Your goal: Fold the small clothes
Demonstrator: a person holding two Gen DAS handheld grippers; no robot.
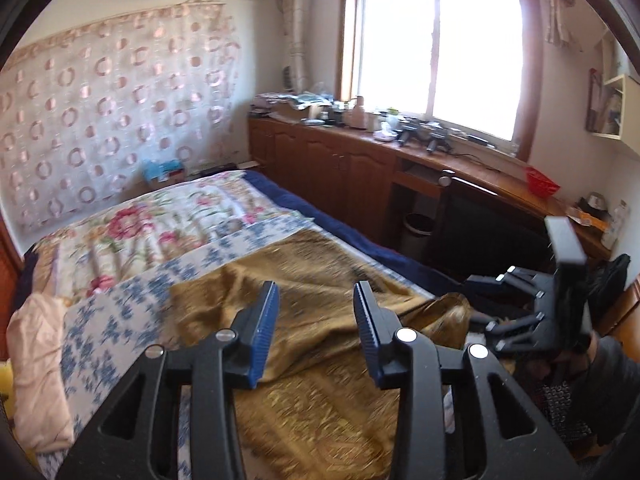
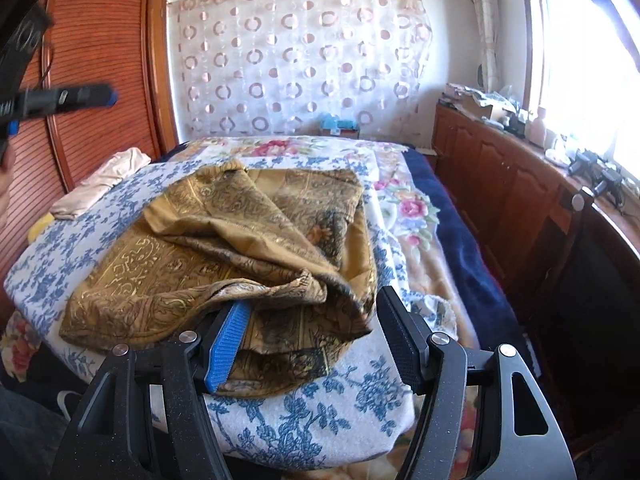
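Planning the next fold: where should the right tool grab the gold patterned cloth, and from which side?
Judging from the right wrist view, take the gold patterned cloth at the bunched, raised edge nearest the right tool. Come in low from the near side of the bed. That fold stands up off the blue floral sheet, so a finger can slip under it; the flat far corners offer no such lip.

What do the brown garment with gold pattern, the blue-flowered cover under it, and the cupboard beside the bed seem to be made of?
Brown garment: probably thin woven fabric, slightly shiny; it drapes in soft folds and the gold print glints.
Blue-flowered cover: looks like matte, slightly fuzzy woven cloth, perhaps cotton; no sheen shows.
Cupboard: apparently reddish-brown wood with a smooth, glossy finish; its panelled doors reflect window light.
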